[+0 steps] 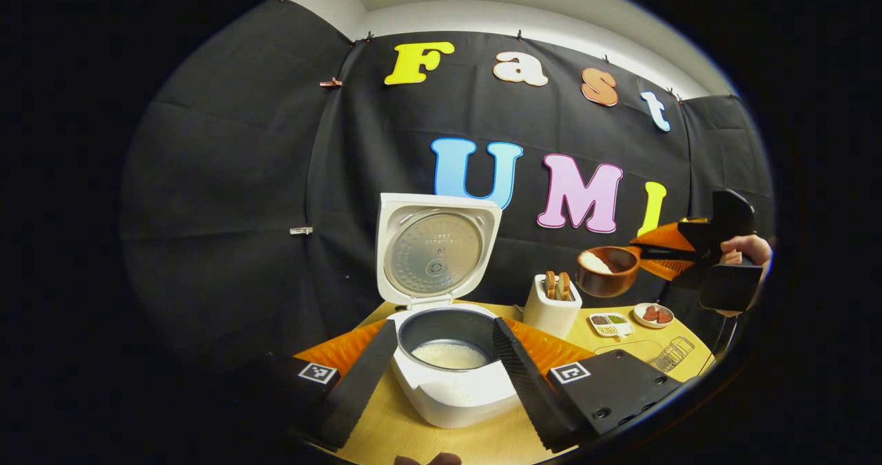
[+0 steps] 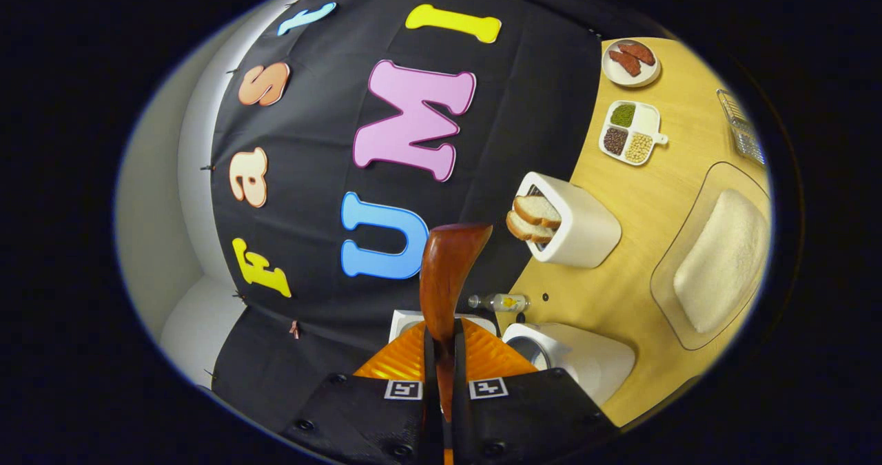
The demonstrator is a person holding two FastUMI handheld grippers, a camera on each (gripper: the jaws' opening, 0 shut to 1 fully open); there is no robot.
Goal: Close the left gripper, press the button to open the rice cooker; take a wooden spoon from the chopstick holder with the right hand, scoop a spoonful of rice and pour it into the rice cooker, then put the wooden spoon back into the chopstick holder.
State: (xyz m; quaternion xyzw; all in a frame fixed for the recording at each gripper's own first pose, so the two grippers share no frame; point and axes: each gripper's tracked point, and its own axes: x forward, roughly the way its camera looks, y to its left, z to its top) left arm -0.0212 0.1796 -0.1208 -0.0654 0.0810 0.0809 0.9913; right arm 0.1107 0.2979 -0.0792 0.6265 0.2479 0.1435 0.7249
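Holding the wooden spoon [image 1: 606,270] by its handle, the right gripper [image 1: 679,258] has both fingers clamped on it and sits in the air above the right part of the bench [image 1: 441,444], a hand [image 1: 747,248] behind it. The spoon's bowl carries white rice and hangs just above and to the right of the white holder [image 1: 551,308], apart from it. In the right gripper view the same spoon [image 2: 448,272] runs up from between the pinched fingers [image 2: 441,375], its underside facing the camera.

The left gripper [image 1: 448,355] stands with its fingers spread wide, either side of the rice cooker [image 1: 455,382], touching nothing. The cooker's lid [image 1: 434,251] is raised upright and the inner pot [image 1: 448,337] holds white rice at the bottom.

The holder [image 2: 572,227] contains bread slices. Toward the bench's far right edge lie a divided dish [image 1: 610,324] of beans and a small plate [image 1: 653,315] with red pieces. A clear tray [image 2: 716,265] with a mound of rice rests near the front right edge. A small bottle [image 2: 499,303] lies behind the cooker.
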